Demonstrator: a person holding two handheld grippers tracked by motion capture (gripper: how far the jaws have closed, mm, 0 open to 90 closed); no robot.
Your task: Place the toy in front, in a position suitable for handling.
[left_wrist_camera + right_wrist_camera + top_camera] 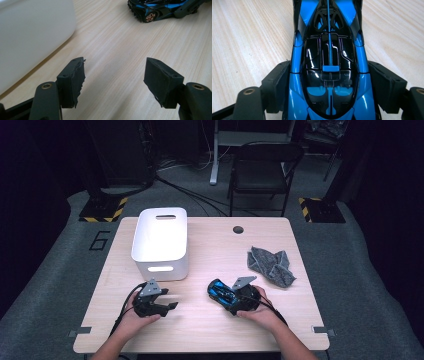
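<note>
While nothing visibly inside, white bin (160,242) near toy car (221,294).

You are working in a lab or recording studio, not a home. Your wooden table (200,320) stands alone on grey carpet. Beyond the table's far edge, black cables (190,195) snake across the floor past a folding chair (262,170) and the leg of a metal stand (216,155). Off both far corners of the table sit bases marked with yellow-black hazard stripes (105,210). A "6" (100,240) is marked on the floor left of the table.
</note>
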